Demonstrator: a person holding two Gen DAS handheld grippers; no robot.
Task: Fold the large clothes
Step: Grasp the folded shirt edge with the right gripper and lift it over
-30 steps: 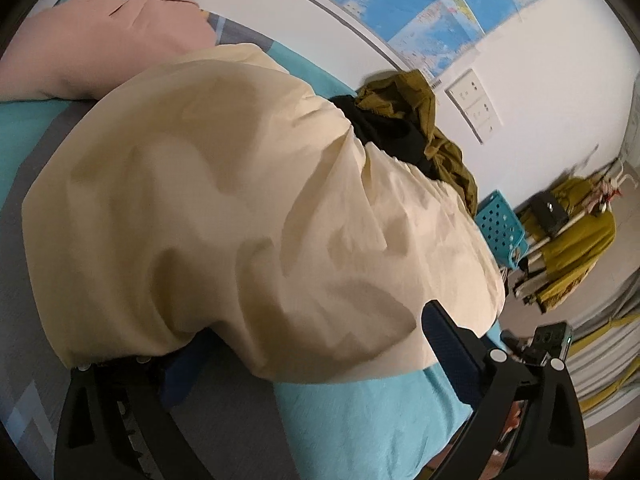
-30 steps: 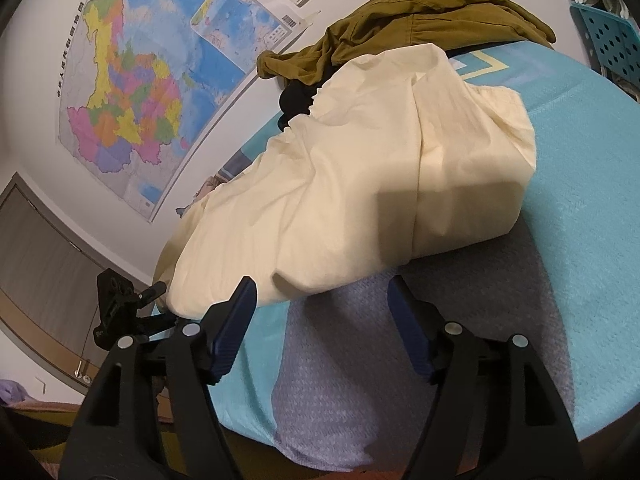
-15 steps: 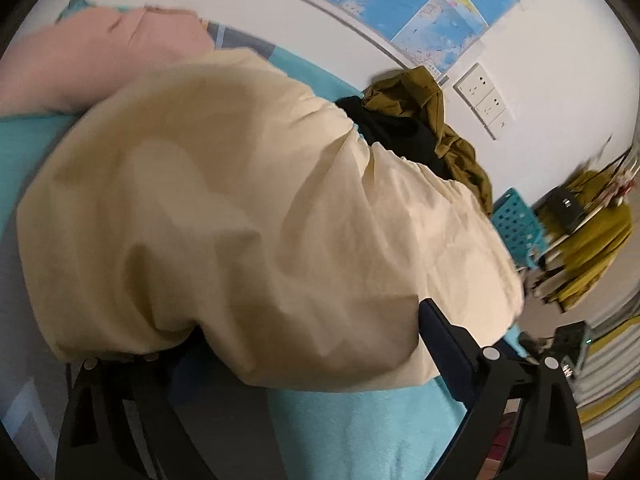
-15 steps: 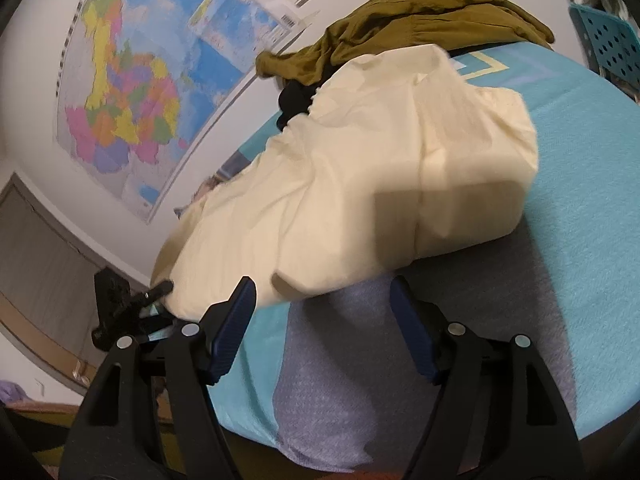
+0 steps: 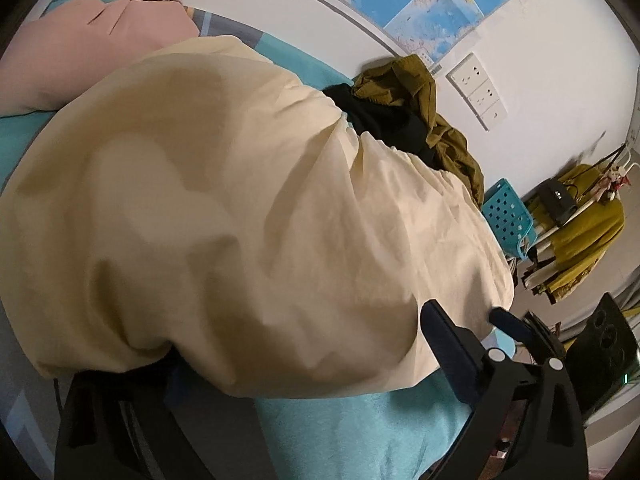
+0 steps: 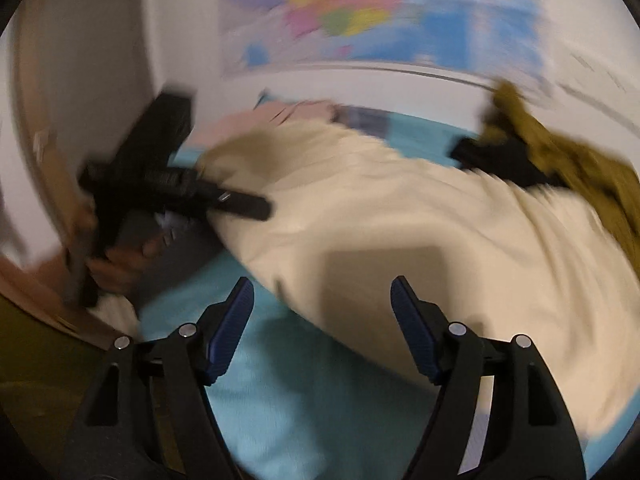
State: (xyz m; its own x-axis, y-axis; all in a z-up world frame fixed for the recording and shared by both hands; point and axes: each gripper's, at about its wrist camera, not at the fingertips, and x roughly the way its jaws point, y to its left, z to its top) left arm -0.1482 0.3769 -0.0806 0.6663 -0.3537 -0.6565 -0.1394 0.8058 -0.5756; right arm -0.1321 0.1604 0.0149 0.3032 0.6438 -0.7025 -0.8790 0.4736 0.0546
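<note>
Nearest, the right gripper (image 6: 322, 328) has its fingers released, empty above the teal bed (image 6: 272, 392). The left gripper (image 5: 304, 364) is half buried under the one cream garment (image 5: 240, 200); whether it grips, I cannot tell. The loose fold could slide apart if tugged unevenly. Beyond: one pink garment (image 5: 80, 48), one olive garment (image 5: 436, 120).
</note>
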